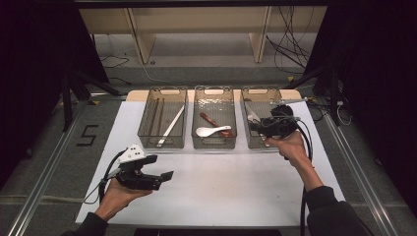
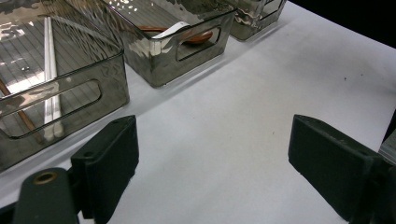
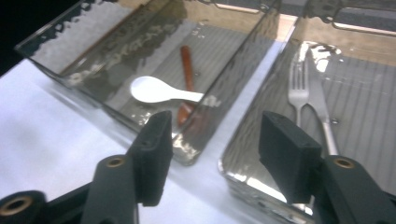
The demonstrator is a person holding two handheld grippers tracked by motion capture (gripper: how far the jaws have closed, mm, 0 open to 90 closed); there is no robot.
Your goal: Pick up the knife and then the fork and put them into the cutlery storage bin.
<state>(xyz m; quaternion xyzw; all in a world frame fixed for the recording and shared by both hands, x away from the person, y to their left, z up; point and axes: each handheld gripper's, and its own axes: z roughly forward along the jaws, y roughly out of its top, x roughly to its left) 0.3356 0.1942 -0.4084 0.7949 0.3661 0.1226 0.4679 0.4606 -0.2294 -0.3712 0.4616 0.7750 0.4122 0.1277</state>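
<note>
White desk (image 1: 221,187) with three clear smoky bins in a row at the far side; left bin (image 1: 163,118) holds a pair of dark chopsticks (image 1: 156,115) and a pale flat utensil (image 1: 170,127) lying diagonally, middle bin (image 1: 214,123) holds a white spoon (image 1: 212,131) and a brown spoon (image 1: 211,120) crossing just behind it, right bin (image 1: 260,123) holds a fork (image 3: 297,93) and a knife (image 3: 322,107) lying side by side on its ribbed floor, tines and blade pointing to the far end; right tool (image 1: 255,129) held above the near end of the right bin, pointing left, jaws spread fairly wide with nothing between them, the pads straddle the wall between middle and right bins in the right gripper view, fork and knife sit just beyond the right pad, not touched; left tool (image 1: 167,176) held low over bare desk in front of the left bin, well apart from all bins, jaws wide, nothing gripped, just white desk between the pads in the left gripper view; person's forearms come in from the near edge, dark sleeves
</note>
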